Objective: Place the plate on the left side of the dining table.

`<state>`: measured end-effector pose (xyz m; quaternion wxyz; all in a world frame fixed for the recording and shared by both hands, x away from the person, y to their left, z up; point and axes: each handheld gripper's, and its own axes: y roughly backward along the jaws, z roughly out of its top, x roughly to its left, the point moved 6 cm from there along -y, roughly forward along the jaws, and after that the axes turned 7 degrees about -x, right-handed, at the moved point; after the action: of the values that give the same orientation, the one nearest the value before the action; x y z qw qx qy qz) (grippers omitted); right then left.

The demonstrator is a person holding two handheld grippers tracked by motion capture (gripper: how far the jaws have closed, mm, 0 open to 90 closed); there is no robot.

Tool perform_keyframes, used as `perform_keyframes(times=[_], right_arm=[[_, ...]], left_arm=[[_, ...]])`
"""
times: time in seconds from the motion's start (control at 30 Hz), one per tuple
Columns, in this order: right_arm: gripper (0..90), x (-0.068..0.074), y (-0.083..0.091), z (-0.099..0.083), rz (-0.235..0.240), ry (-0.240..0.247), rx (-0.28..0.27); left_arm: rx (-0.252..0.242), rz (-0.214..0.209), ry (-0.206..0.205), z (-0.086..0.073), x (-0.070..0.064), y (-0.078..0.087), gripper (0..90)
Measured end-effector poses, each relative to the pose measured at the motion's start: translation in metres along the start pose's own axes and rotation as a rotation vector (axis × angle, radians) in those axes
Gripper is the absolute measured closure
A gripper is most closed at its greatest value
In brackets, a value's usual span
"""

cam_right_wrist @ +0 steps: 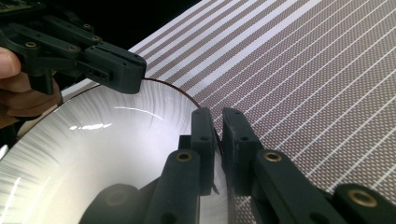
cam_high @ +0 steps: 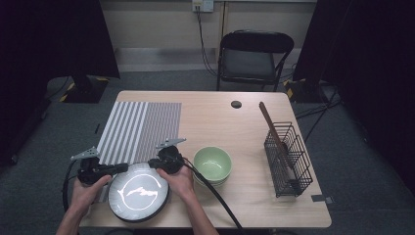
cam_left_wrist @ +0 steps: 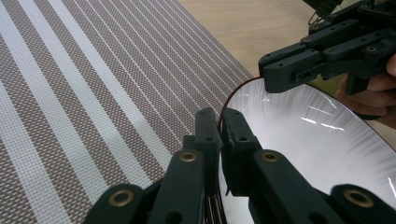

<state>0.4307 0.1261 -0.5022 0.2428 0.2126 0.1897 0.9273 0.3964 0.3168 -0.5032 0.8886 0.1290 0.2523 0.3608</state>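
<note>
A white plate (cam_high: 138, 192) with a dark rim is at the table's front left, its far edge over the near end of the striped placemat (cam_high: 139, 128). My left gripper (cam_high: 125, 168) is shut on the plate's far-left rim, my right gripper (cam_high: 151, 164) on its far-right rim. In the left gripper view the jaws (cam_left_wrist: 220, 122) pinch the rim of the plate (cam_left_wrist: 317, 140), with the right gripper (cam_left_wrist: 303, 65) beyond. In the right gripper view the jaws (cam_right_wrist: 217, 125) clamp the rim of the plate (cam_right_wrist: 107, 140). I cannot tell whether the plate is lifted.
A green bowl (cam_high: 212, 164) stands just right of the right hand. A black wire basket (cam_high: 288, 161) with a wooden utensil (cam_high: 270, 128) is at the table's right side. A folding chair (cam_high: 254, 54) stands behind the table. The placemat (cam_left_wrist: 93, 84) (cam_right_wrist: 303, 70) lies flat.
</note>
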Motion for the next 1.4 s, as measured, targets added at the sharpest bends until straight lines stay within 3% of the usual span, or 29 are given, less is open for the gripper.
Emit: perform_keyframes(times=[0.73, 0.87, 0.9, 1.0, 1.1, 1.27, 1.4], right_arm=[[84.9, -0.002, -0.001, 0.011, 0.010, 0.012, -0.027], [85.2, -0.002, 0.000, 0.011, 0.014, 0.013, -0.029], [85.3, -0.002, 0.000, 0.011, 0.015, 0.014, -0.032], [86.4, -0.002, 0.000, 0.011, 0.011, 0.015, -0.035], [90.0, -0.001, 0.002, 0.015, 0.022, 0.004, -0.065], [75.7, 0.005, 0.002, 0.012, 0.046, 0.001, -0.074], [73.9, 0.002, 0.004, 0.007, -0.006, 0.016, -0.045]], left_arm=[[-0.043, -0.002, 0.006, 0.008, 0.004, 0.002, 85.8], [0.003, -0.010, 0.000, 0.002, 0.001, -0.004, 77.5], [0.023, 0.016, -0.026, 0.000, 0.000, -0.007, 78.5], [0.006, -0.003, -0.007, 0.002, 0.002, -0.005, 81.6], [0.001, -0.012, -0.013, 0.002, 0.002, -0.004, 83.9], [-0.012, -0.008, -0.019, 0.002, 0.002, -0.003, 84.4], [-0.009, -0.007, -0.019, 0.003, 0.001, -0.003, 84.5]])
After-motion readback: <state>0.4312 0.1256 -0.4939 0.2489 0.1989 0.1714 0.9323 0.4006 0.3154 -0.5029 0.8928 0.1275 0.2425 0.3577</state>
